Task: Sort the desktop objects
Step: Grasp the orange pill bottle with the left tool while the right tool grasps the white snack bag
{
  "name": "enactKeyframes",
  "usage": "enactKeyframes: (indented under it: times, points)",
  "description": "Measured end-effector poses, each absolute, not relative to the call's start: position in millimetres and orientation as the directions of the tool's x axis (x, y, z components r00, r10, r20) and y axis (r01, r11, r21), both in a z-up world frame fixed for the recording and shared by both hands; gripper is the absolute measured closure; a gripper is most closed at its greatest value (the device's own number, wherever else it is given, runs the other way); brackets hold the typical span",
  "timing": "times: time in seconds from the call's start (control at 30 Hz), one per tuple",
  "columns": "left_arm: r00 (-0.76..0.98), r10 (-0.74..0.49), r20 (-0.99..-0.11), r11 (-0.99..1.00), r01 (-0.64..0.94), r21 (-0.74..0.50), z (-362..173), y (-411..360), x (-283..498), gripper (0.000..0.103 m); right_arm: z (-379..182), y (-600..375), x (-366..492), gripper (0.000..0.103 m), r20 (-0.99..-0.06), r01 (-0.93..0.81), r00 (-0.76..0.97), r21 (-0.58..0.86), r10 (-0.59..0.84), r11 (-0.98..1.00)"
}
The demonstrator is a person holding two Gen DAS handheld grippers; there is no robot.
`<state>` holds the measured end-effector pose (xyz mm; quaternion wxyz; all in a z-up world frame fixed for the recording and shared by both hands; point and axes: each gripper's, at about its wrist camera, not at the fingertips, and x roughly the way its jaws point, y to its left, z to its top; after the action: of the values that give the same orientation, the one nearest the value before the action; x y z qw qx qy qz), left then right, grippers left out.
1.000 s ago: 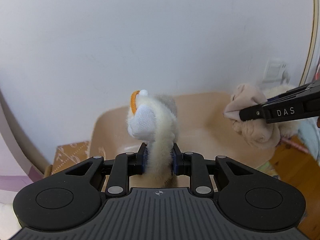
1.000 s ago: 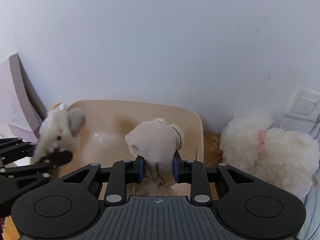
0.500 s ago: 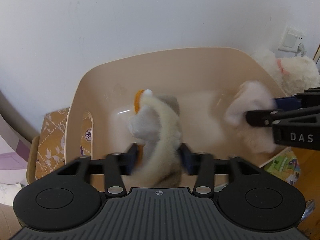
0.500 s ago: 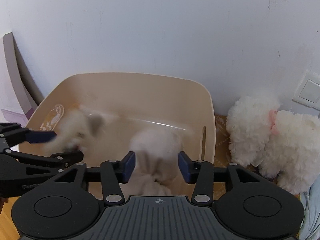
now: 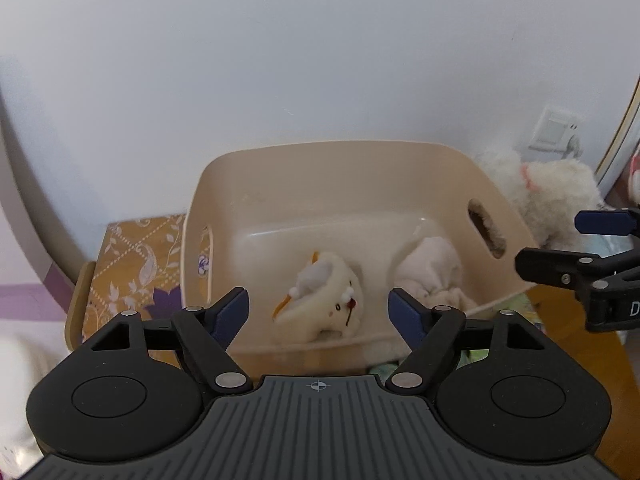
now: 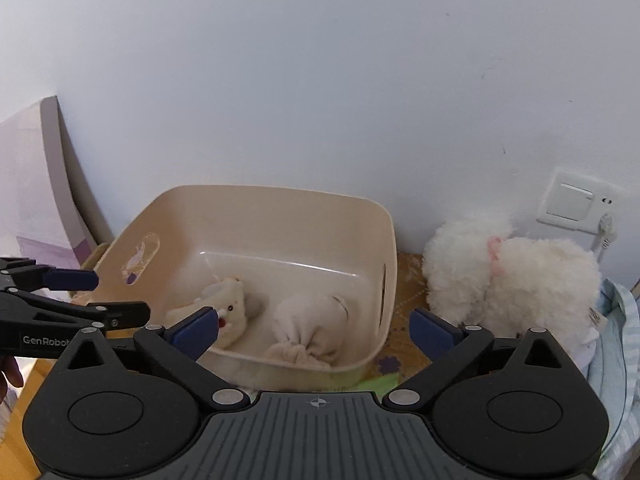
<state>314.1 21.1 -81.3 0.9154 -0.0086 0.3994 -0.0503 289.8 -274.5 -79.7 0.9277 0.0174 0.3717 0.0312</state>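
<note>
A beige plastic bin (image 5: 344, 168) (image 6: 276, 204) stands against the white wall. Inside it lie a small cream plush mouse (image 5: 332, 300) (image 6: 228, 304) and a beige tied cloth pouch (image 5: 432, 272) (image 6: 312, 324), side by side on the bin floor. My left gripper (image 5: 318, 312) hovers above the bin's near edge, its jaws opening with nothing between the pads. My right gripper (image 6: 316, 330) is over the bin's near right corner, jaws opening wide and holding nothing. Each gripper shows at the edge of the other's view.
A fluffy white plush dog (image 6: 508, 280) (image 5: 552, 188) sits right of the bin, below a wall socket (image 6: 576, 200). A patterned brown box or cloth (image 5: 136, 256) lies left of the bin. A pale blue striped fabric (image 6: 616, 344) is at far right. A purple board (image 6: 32, 184) leans on the wall at left.
Both grippers opened and let go of their toys: the mouse and the pouch dropped into the bin. Both grippers pulled back and slightly up from the bin.
</note>
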Motion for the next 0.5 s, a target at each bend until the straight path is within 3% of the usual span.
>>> enactKeyframes:
  times: [0.23, 0.5]
  points:
    - [0.664, -0.153, -0.732, 0.985, 0.166, -0.055, -70.1, 29.7, 266.9, 0.024, -78.8, -274.3, 254.9, 0.000, -0.695, -0.040, 0.714, 0.085, 0.088, 0.996]
    - [0.583, -0.188, -0.791, 0.934, 0.356, 0.041, -84.0, 33.9, 224.3, 0.024, -114.4, -257.1, 218.7, 0.000, -0.760, -0.011, 0.642, 0.120, 0.099, 0.993]
